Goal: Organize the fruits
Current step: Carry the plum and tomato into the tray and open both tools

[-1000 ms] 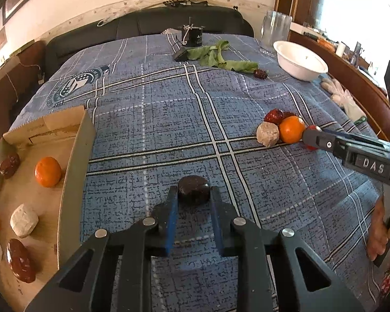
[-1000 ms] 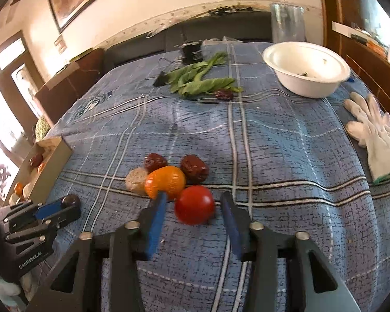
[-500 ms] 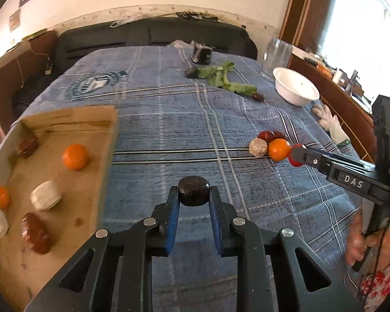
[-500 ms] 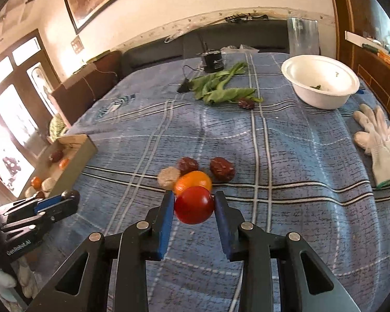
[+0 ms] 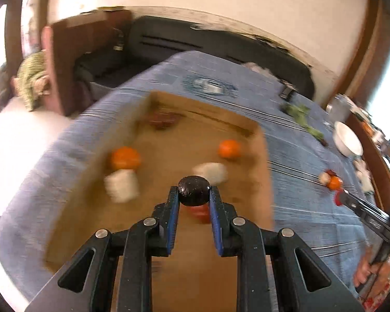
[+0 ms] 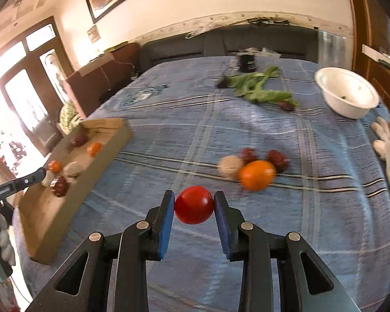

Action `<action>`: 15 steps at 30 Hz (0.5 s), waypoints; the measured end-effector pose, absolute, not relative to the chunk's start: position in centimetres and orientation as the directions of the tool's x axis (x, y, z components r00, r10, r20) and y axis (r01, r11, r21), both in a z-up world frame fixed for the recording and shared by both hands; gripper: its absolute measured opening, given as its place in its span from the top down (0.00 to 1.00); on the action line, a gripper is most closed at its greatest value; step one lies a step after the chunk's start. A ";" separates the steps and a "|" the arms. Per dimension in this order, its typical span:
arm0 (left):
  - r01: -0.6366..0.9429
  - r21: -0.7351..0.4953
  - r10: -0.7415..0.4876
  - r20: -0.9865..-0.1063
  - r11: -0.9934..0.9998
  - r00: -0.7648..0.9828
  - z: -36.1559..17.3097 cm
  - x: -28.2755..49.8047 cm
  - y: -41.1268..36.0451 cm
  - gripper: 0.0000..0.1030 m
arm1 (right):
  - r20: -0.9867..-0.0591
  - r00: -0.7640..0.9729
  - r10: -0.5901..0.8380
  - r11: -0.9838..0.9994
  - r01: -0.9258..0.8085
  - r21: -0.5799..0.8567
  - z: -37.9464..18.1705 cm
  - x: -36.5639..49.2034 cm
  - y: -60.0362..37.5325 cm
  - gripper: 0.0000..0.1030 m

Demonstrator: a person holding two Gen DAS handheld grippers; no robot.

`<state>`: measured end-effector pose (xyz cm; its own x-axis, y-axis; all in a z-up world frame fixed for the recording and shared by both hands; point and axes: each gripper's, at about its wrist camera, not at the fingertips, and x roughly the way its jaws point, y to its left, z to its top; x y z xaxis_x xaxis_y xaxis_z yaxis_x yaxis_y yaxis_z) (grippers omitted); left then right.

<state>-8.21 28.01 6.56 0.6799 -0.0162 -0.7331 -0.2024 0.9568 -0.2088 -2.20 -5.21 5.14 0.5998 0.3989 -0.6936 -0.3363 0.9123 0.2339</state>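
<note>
My left gripper [image 5: 194,193] is shut on a dark round fruit [image 5: 194,191] and holds it above the cardboard tray [image 5: 169,247]. The tray holds two oranges [image 5: 229,148], pale round fruits [image 5: 210,172] and dark red fruits [image 5: 161,120]. My right gripper [image 6: 194,204] is shut on a red tomato [image 6: 194,204], held above the blue cloth. An orange [image 6: 256,174], a pale fruit [image 6: 230,166] and two dark red fruits [image 6: 278,157] lie in a cluster behind it. The tray also shows at the left in the right wrist view [image 6: 65,182].
A white bowl [image 6: 347,98], green leaves [image 6: 257,88] and a lone dark red fruit [image 6: 286,105] lie at the far end of the blue checked cloth [image 6: 195,119]. White gloves [image 6: 388,148] lie at the right edge. A dark sofa [image 6: 247,44] stands behind.
My left gripper has swung left with the dark fruit and is now over the tray. My right gripper has lifted the tomato and moved it left, away from the cluster.
</note>
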 end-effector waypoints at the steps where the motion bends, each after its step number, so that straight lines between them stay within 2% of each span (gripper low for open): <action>1: -0.224 -0.197 0.006 -0.737 0.954 0.675 6.5 -8.6 29.0 0.79 | -0.691 0.594 0.412 0.907 -0.345 0.243 5.2 -2.4 -4.6 0.67; 7: -0.295 -0.199 0.031 -0.780 0.935 0.625 4.3 -9.5 32.0 0.79 | -0.677 0.522 0.519 0.839 -0.464 0.285 6.7 -3.9 2.1 0.66; 15: -0.297 -0.188 0.028 -0.803 0.936 0.595 2.7 -8.6 32.4 0.79 | -0.710 0.424 0.562 0.750 -0.623 0.222 6.8 -6.5 12.5 0.66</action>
<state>-8.58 32.41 2.71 0.5949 0.0276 -0.8034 -0.2972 0.9361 -0.1880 -6.51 12.51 6.78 0.4244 0.5620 -0.7100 -0.6226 0.7505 0.2218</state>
